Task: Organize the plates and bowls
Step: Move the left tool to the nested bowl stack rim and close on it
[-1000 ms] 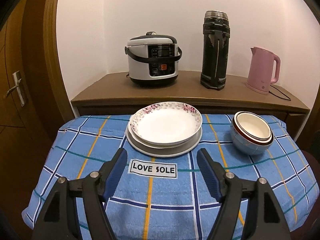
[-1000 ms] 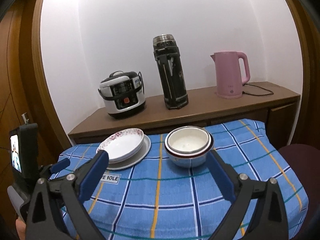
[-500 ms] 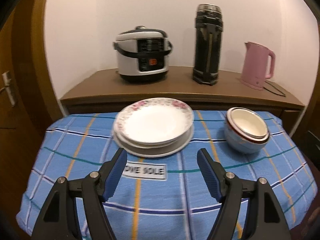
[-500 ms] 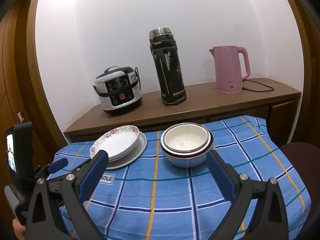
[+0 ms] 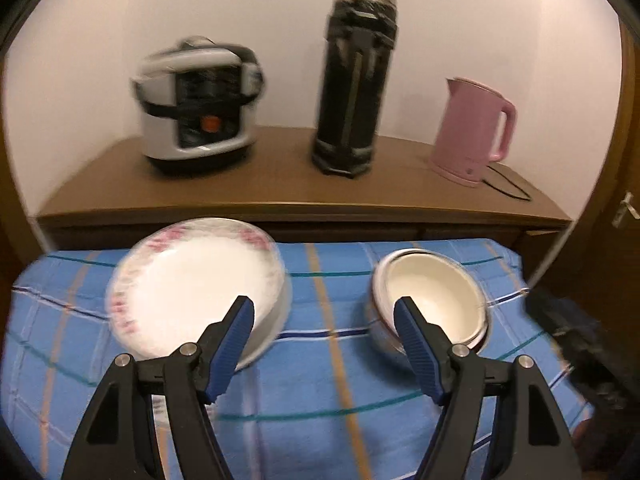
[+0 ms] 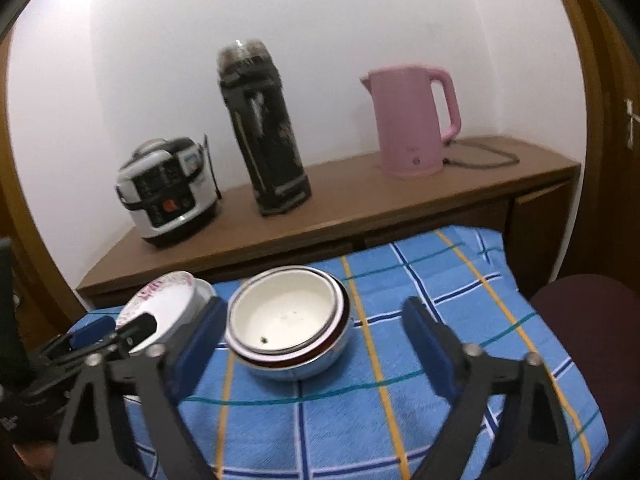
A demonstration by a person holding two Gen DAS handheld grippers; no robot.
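A stack of white plates with a pink floral rim [image 5: 188, 292] sits on the blue checked cloth [image 5: 332, 380] at the left. A stack of nested bowls [image 5: 432, 296] sits to its right. My left gripper [image 5: 324, 316] is open and empty above the cloth, between plates and bowls. In the right wrist view the bowls [image 6: 288, 320] lie just ahead of my right gripper [image 6: 316, 316], which is open and empty with its fingers on either side of them. The plates [image 6: 164, 312] and the left gripper [image 6: 100, 332] show at the left.
A wooden sideboard [image 5: 296, 184] behind the table carries a rice cooker [image 5: 196, 108], a tall black thermos [image 5: 356, 80] and a pink kettle [image 5: 472, 132] with its cord. A dark red chair seat [image 6: 588, 320] stands at the table's right.
Both grippers moved forward and lower toward the dishes. The left one swung right, so it now points between plates and bowls. The right one closed in on the bowls.
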